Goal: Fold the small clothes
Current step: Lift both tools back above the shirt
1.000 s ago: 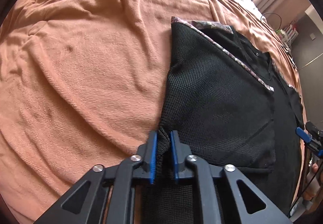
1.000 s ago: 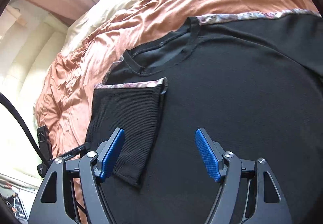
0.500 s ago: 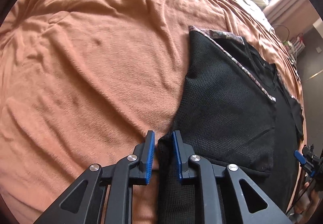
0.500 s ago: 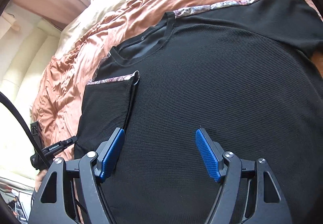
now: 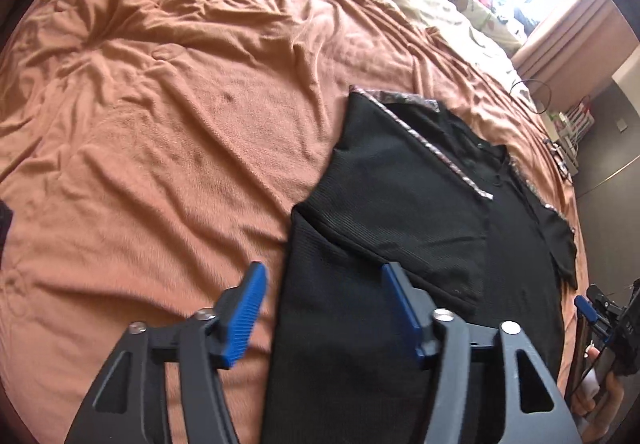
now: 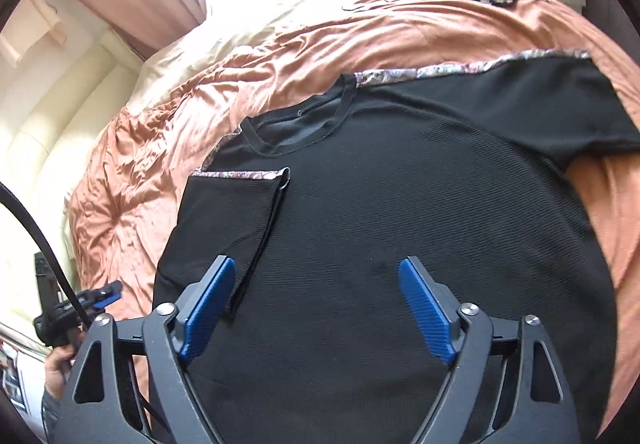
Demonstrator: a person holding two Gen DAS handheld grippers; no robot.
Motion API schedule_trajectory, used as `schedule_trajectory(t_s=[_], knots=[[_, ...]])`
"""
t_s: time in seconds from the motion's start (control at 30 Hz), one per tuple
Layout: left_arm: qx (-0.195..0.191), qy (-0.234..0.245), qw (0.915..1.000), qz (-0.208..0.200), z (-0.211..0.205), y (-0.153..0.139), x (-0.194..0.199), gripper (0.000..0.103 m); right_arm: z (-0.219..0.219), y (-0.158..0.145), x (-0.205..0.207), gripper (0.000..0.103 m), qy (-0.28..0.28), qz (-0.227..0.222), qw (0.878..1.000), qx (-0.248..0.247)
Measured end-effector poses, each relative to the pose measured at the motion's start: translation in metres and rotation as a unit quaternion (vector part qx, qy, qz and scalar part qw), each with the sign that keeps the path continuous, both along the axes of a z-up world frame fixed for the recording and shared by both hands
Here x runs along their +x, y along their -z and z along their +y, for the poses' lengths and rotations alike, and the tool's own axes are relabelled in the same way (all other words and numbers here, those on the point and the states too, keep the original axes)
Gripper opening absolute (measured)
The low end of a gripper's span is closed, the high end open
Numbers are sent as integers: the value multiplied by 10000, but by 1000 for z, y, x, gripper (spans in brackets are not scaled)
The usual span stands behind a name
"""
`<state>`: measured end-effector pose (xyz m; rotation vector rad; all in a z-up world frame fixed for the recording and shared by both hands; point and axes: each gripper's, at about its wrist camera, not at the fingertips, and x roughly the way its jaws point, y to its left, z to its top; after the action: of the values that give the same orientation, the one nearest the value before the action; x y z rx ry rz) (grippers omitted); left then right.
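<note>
Left wrist view: the left claw (image 5: 324, 308) is spread wide and holds nothing. The black shirt (image 5: 400, 212) lies on the bed (image 5: 160, 124) just ahead, one sleeve folded over.

Right wrist view: the right claw (image 6: 316, 308) is spread wide above the flat shirt.

One black shirt (image 6: 400, 228) lies on one bed with an orange blanket (image 5: 160, 124). The shirt has two sleeves: one folded in (image 6: 228, 216), one spread out (image 6: 560, 104). Two claws show: the left (image 5: 324, 308) and the right (image 6: 316, 308).
</note>
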<state>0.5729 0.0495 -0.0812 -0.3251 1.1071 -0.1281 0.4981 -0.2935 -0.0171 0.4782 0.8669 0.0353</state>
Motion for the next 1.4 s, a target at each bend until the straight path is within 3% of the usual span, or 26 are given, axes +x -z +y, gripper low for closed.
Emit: schedule_trajectory(t_s=[0.13,0.23,0.83,1.3,1.4], knots=[[-9,36,9999,-140,-12,-14,-27,89,4,-9,-21,103,17,-74,9999,-70],[110,133,9996,-207,-22,-25,-44,98,7,-15,-37,103,-97,-96,9997,-218],[-47,486,9959,-766,-104,-90,-118,101,-32,-71,-148,103,-94,-422,9961,-772],[147,976,9880,-1192,-191,-124,-148,103,-73,-86,-211,103,216,-732,9932,-881],[44,1111,9866,-1193,-209,-126,-147,103,-83,-88,-214,103,238,-747,9926,-928]])
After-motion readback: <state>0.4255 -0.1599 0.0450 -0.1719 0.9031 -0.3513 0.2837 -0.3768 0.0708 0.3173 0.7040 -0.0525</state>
